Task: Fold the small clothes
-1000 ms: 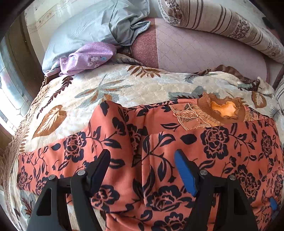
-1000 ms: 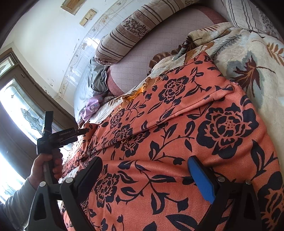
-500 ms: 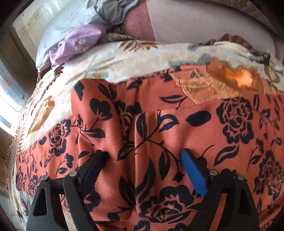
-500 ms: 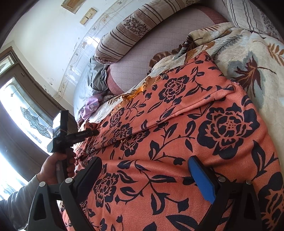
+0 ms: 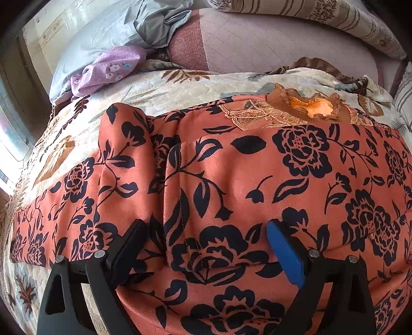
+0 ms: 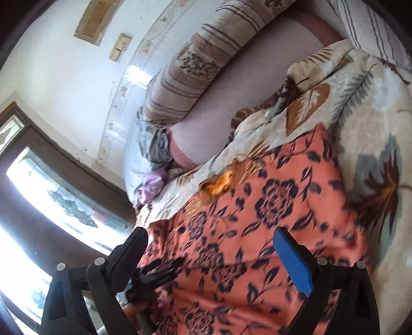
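Garment: the orange floral top point(image 5: 257, 185) lies spread flat on the leaf-print quilt point(image 5: 180, 85), neckline point(image 5: 309, 105) pointing up the bed toward the pillows, so it's laid out ready for folding
Left-side fold: and look, a strip along the garment's left edge point(image 5: 121, 159) sits doubled over with a seam ridge running down beside it, which reads like a sleeve or side panel brought in to narrow the piece
Left gripper point(image 5: 203, 247): low over the near part of the cloth, jaws opening wide, fabric lying under and between the fingers but not pinched by either pad
Why it sits there: my guess is it's letting go of the bit it just laid, or lining up on the hem for the next fold
Right gripper point(image 6: 208, 250): jaws standing wide apart, nothing between them, hovering off the cloth on the garment's right side; the view is blurred
Other tong in that view: the dark tool point(image 6: 154, 273) shows low at the left, a hand point(image 6: 134, 309) just under it
Background: lilac cloth point(image 5: 110, 69) and grey bedding point(image 5: 154, 23) sit up by the wall, well apart from the work
Next call: probably the right side gets brought in to match
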Demonstrator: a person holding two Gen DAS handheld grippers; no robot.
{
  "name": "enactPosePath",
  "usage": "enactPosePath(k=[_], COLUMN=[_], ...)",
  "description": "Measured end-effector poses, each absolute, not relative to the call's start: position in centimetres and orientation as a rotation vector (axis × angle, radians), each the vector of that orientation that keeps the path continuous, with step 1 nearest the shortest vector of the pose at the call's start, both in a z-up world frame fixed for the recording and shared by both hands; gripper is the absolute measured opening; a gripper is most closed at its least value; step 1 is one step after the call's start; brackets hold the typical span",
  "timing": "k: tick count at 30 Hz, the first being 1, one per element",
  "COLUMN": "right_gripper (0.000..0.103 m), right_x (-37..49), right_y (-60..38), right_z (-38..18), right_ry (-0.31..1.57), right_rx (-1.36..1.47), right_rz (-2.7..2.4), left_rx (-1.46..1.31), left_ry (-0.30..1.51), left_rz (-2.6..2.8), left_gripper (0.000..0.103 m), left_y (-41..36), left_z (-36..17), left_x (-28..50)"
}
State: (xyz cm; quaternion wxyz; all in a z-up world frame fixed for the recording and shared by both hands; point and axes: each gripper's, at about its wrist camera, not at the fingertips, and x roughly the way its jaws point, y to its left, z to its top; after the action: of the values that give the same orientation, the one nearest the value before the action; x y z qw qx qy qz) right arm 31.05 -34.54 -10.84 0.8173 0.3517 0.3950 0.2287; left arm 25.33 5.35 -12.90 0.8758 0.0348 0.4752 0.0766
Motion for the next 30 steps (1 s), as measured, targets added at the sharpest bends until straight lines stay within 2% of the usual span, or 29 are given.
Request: enactPosePath(k=[2,4,10,13,14,16,20,23,26,30], right_gripper=[0.098,0.091,0.092,0.093,0.092,0.092,0.092,0.092,0.092,0.093], right_x=[33.9,33.7,36.5,39.9,40.1,38.9,32.7,26.4,21.6,19.2], right_y=[-36.6,-38.4,-37.2,-37.7,-38.5,-38.9,-34.8,-30.6,-27.6,-26.0], right_z=[-15.5,-16.5,-12.5,-15.3,-16.6,-15.9,-11.8,-10.8,-11.8,-15.8], right_ry=[1.016,0.97,0.922,0.985,0.975,0.899,0.824,0.787,0.774,0.87], right_rx=[0.812,0.936,0.841,0.796,0.863,0.922,0.708,0.532,0.443,0.407], right_rz=[0.315,0.313,0.408,0.316,0.292,0.264,0.306,0.355,0.379,0.363], left_rx=[0.07,0.07,0.041,0.035,0.034,0.033,0.028,-0.017,-0.119,-0.312], left_ry=[0.988,0.973,0.949,0.939,0.936,0.93,0.921,0.904,0.83,0.7], left_rz=[0.157,0.153,0.145,0.141,0.139,0.138,0.135,0.082,0.036,0.075], left_gripper=[0.095,0.096,0.099,0.099,0.099,0.1,0.1,0.1,0.1,0.1], left_y=[5.4,5.4,5.9,5.9,5.9,5.9,5.9,6.4,7.9,14.3], left_z=[-12.9,-13.0,-13.5,-13.5,-13.5,-13.5,-13.5,-12.3,-8.7,-4.4], left_x=[25.3,25.1,25.2,25.0,25.0,24.9,24.8,24.2,21.3,15.4])
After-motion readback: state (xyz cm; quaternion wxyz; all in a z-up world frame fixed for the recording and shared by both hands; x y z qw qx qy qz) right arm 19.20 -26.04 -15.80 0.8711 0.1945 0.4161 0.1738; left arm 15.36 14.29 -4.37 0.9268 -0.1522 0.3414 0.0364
